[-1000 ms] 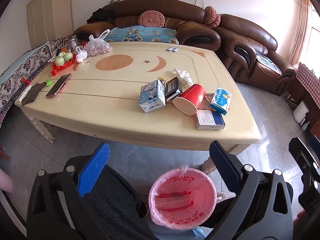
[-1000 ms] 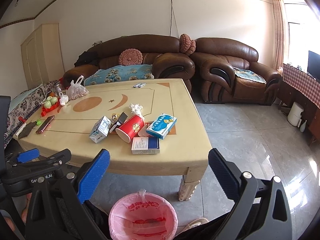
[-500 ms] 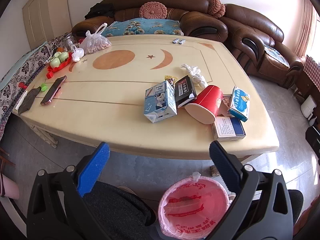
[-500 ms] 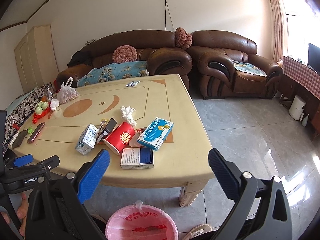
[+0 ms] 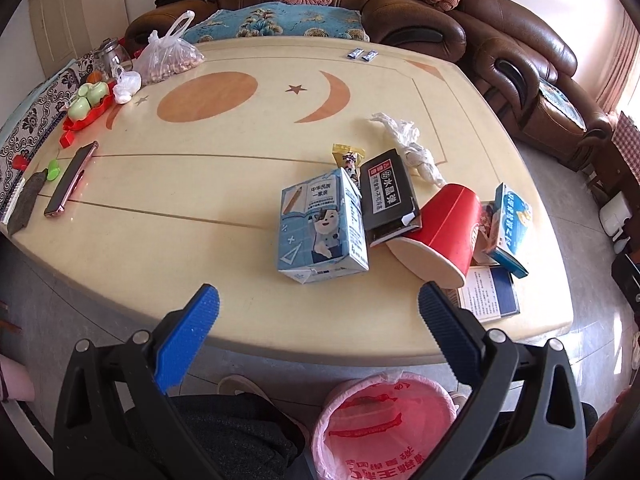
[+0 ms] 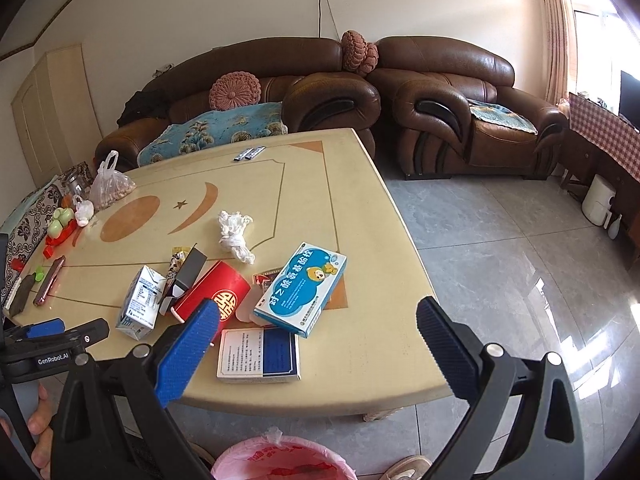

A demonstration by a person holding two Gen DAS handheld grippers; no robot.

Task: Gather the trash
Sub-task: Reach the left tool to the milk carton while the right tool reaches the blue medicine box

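Trash lies on the cream table's near right part: a blue milk carton, a black box, a tipped red paper cup, a blue medicine box, a white-and-navy box, a crumpled white tissue and a yellow wrapper. A pink-lined bin stands on the floor below the table's front edge. My left gripper is open, just short of the carton. My right gripper is open above the two boxes.
At the table's left side lie a phone, a red tray with green fruit and a plastic bag of nuts. Brown sofas stand behind the table. Grey tiled floor spreads to the right. A hand holds the left gripper.
Both grippers have moved forward and up toward the table; the trash now looms larger and the bin has slid toward the bottom edge. Both stay open.
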